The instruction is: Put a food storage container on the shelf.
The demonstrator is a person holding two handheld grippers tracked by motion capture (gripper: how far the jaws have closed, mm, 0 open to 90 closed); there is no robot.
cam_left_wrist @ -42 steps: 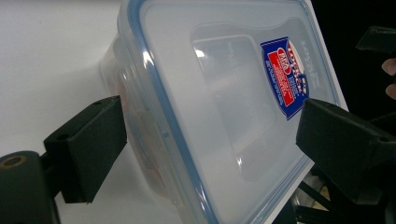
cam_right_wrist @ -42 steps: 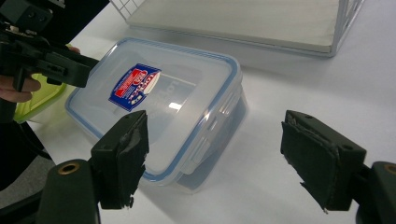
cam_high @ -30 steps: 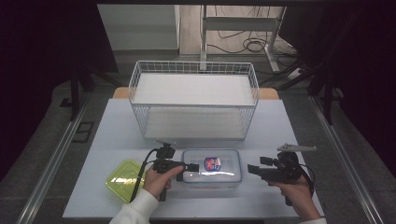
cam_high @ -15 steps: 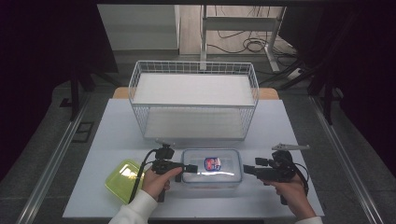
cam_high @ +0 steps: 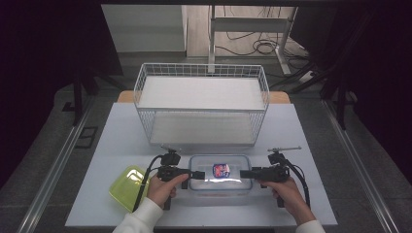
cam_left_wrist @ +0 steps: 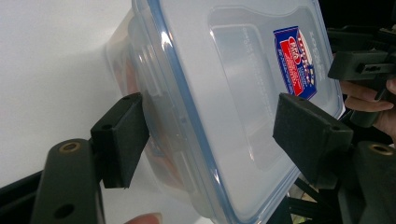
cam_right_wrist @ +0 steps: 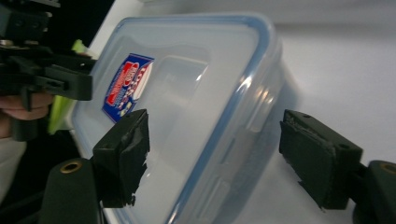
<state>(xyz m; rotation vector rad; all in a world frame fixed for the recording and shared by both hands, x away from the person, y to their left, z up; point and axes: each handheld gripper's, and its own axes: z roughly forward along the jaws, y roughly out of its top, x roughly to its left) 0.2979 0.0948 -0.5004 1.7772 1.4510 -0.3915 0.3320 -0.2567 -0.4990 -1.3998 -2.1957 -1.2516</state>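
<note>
A clear plastic container [cam_high: 221,174] with a blue-rimmed lid and a red-and-blue label lies at the table's front middle. My left gripper [cam_high: 197,174] is at its left end. Its jaws have just been closing and now clamp the rim: one pad [cam_left_wrist: 123,140] is on the side latch and the other pad [cam_left_wrist: 310,137] is on the lid [cam_left_wrist: 243,93]. My right gripper [cam_high: 245,173] stands open astride the right end. One of its pads [cam_right_wrist: 123,154] is over the lid [cam_right_wrist: 187,93], and the other pad [cam_right_wrist: 317,158] is just off the side wall.
A yellow-green lid [cam_high: 127,187] lies flat left of the container, close to my left hand. A white wire basket [cam_high: 201,104] stands behind, across the table's back half. The white table [cam_high: 311,136] has bare room at the right and left.
My right gripper has moved left and down, up to the container's right end. My left gripper has stayed at the left end.
</note>
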